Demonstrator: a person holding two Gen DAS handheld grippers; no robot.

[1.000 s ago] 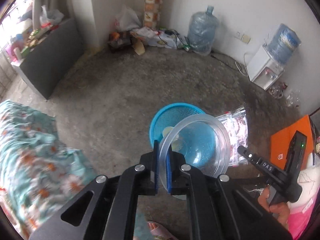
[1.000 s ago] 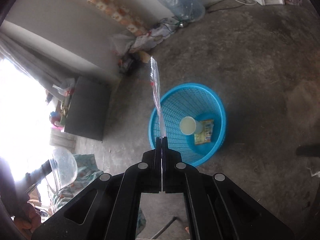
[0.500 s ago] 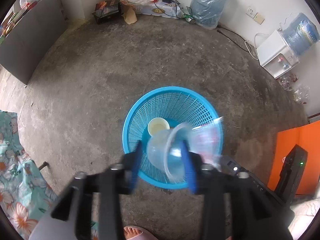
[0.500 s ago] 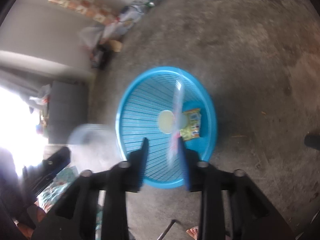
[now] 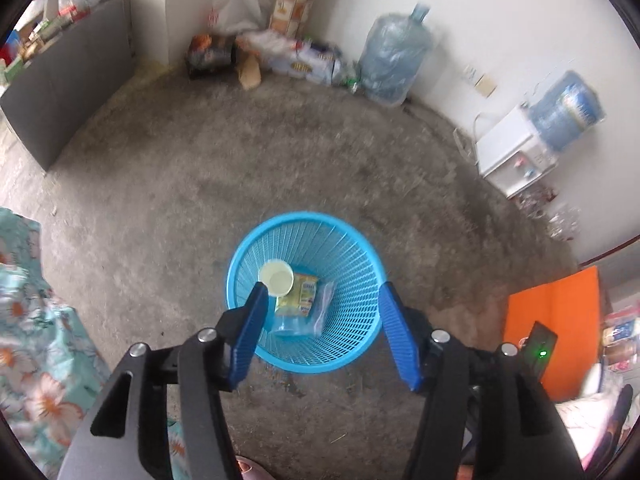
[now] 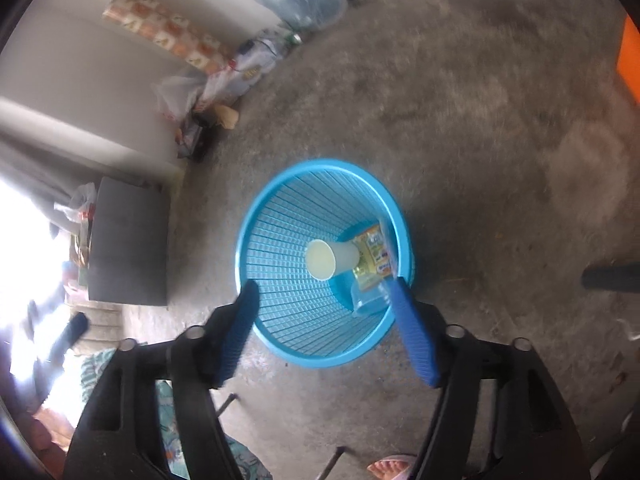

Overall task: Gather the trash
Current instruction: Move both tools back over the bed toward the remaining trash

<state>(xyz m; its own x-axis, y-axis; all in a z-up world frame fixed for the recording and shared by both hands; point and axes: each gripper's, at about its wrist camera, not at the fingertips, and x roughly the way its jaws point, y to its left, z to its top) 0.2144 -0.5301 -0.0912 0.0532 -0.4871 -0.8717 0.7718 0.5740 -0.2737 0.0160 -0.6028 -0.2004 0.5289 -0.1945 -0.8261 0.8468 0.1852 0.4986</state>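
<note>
Concrete floor; basket (grippers spread)

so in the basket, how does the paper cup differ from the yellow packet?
The paper cup is a pale, plain round shape lying on its side with its open mouth facing up the wall; the yellow packet is flat, printed and brightly coloured. The cup sits higher and overlaps the packet's edge. Both lie inside the blue basket.

No text can be read with any certainty; the yellow packet in the blue basket carries blue lettering, too blurred to make out; the label on the water bottle atop the dispenser is likewise illegible.
</note>
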